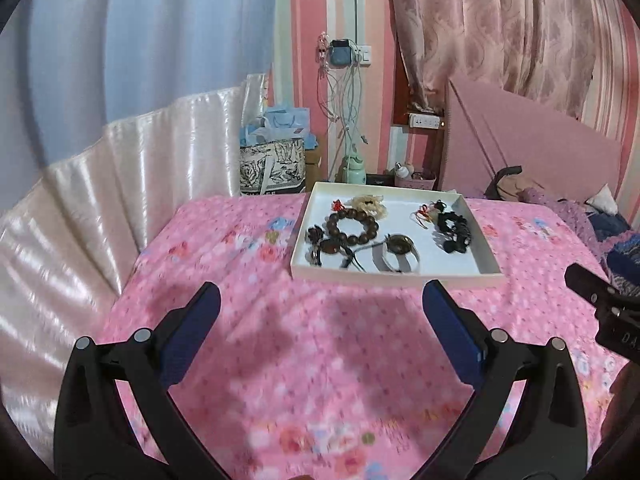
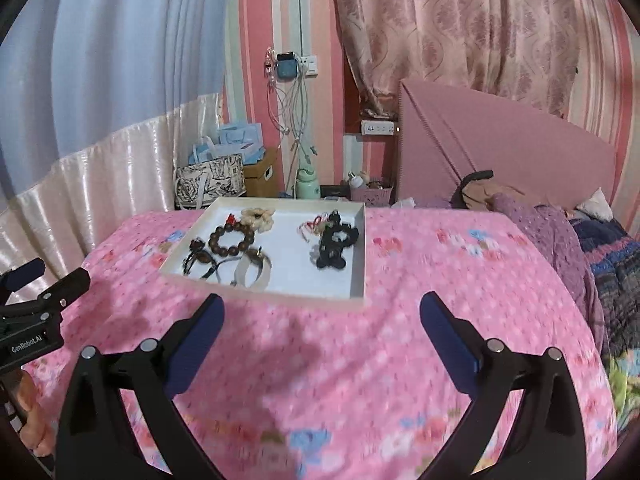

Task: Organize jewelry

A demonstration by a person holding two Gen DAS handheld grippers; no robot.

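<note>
- Pink floral bedspread (image 1: 248,360) covers the bed that serves as work surface; behind it hang a blue-and-cream curtain (image 1: 140,80) and a patterned pink drape (image 1: 500,20) against a striped wall.
- White shallow tray (image 1: 486,260) lies flat on the bedspread, holding the jewelry: a brown wooden bead bracelet (image 1: 357,226), a cream scrunchie (image 1: 370,205) just behind it, a black scrunchie (image 1: 454,230) toward the tray's right side, and a silvery band (image 1: 394,258) near the front rim.
- Left gripper (image 1: 320,332) hovers over the bedspread short of the tray's front rim, its blue-padded jaws spread wide with nothing between them.
- Right gripper (image 2: 322,336) hovers likewise before the tray, jaws wide apart and holding nothing.
- Each gripper shows at the edge of the other's view, well apart.
- Beyond the bed stand a black-and-white printed bag (image 1: 272,168), a green bottle (image 1: 354,170) and hanging charger cables (image 1: 340,92); a pink headboard (image 1: 540,140) rises to the right.
- Bare bedspread alone separates both grippers from the tray.
</note>
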